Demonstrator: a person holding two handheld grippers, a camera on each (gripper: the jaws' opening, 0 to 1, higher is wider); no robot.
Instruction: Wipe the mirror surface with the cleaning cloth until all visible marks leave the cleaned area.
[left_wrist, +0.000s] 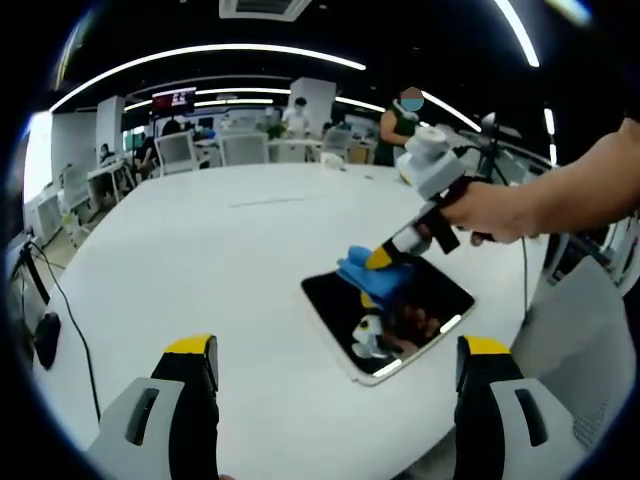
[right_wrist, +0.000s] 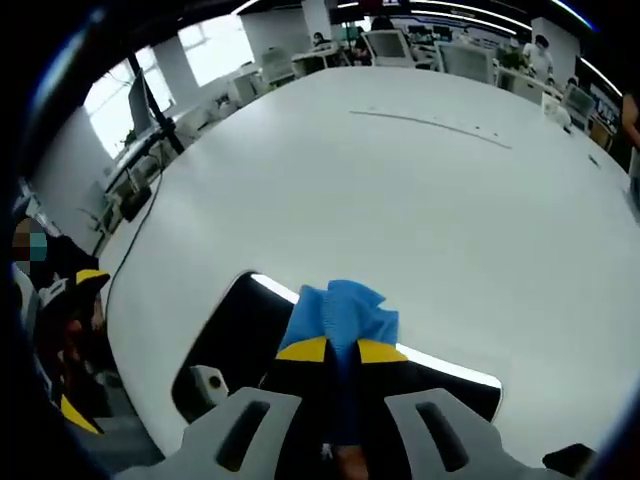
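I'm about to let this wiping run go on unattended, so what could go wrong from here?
1. The mirror lies loose near the table edge. The left gripper hangs open and off it, so a wipe may push it toward the edge.
2. The right gripper pinches only a small bunch of the blue cloth, so its jaw tips might scrape the glass.

Bright, even indoor light from long ceiling strips (left_wrist: 250, 50), bent into arcs by the fisheye. Daylight from windows (right_wrist: 215, 45), blown out white. Glare across the white table (left_wrist: 240, 260), shadows faint and soft. Strip light reflected as thin bright bars in the dark mirror (right_wrist: 240, 330). Strong bowing and mild softness toward the edges; background figures small and blurred.
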